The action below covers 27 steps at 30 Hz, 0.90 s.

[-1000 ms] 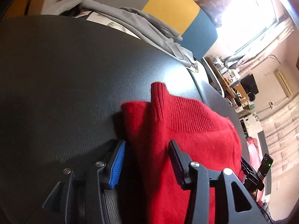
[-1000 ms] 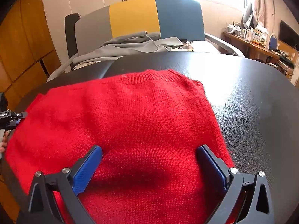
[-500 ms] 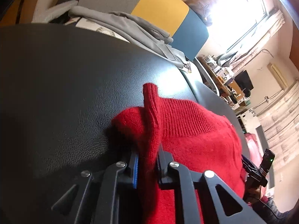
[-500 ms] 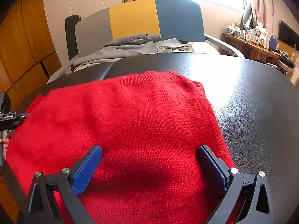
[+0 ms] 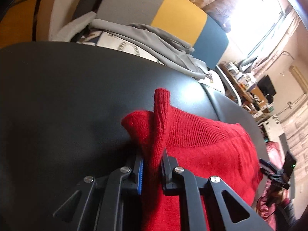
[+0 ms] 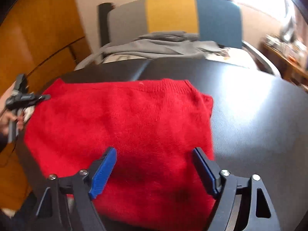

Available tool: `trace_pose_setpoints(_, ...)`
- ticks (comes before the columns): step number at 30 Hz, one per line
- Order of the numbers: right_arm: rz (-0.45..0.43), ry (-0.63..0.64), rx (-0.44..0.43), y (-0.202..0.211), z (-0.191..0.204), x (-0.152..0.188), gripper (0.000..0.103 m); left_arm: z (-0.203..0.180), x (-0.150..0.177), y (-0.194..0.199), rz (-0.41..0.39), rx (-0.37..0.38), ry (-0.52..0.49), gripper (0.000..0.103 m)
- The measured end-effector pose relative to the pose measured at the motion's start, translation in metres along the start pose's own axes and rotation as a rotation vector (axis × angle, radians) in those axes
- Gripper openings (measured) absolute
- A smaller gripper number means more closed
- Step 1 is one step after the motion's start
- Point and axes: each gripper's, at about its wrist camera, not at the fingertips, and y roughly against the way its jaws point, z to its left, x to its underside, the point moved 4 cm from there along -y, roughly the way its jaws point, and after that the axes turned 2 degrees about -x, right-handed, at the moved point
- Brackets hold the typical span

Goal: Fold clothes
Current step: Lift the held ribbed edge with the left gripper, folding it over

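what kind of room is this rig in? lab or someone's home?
Most likely a lived-in home room, not a lab: curtained window, a cluttered wooden side desk, and grey clothes heaped on a grey, yellow and blue chair behind the black table with the red sweater.

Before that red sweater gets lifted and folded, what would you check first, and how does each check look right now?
1. Left gripper pinches the red sweater: ok, jaws shut on a bunched edge.
2. Right gripper has hold: not ok, jaws closing but pads not yet pressing the knit.
3. Sweater lies flat: not ok, the left edge is puckered up.
4. Black table is bare beyond the sweater: ok.
5. Grey clothes on the chair stay clear: ok.
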Motion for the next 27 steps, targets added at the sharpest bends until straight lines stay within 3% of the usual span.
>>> trace_pose_setpoints(2,0.023,0.046,-0.038,-0.001,0.002,-0.012,0.072,0.004,-0.004,0.005,0.01,-0.03,-0.01,0.012)
trace_pose_setpoints(4,0.053,0.094,-0.085,-0.005,0.004,-0.026,0.061,0.007,-0.008,0.01,0.022,-0.06,-0.03,0.013)
trace_pose_setpoints(8,0.153,0.219,-0.147,-0.029,0.008,-0.051,0.059,0.006,-0.014,0.027,0.037,-0.078,-0.051,0.013)
trace_pose_setpoints(16,0.352,0.365,-0.204,-0.081,0.006,-0.056,0.057,-0.021,-0.037,0.056,0.065,0.01,0.004,0.012)
trace_pose_setpoints(27,0.307,0.379,-0.235,-0.087,0.003,-0.047,0.06,-0.112,-0.04,0.078,0.019,0.189,0.126,0.012)
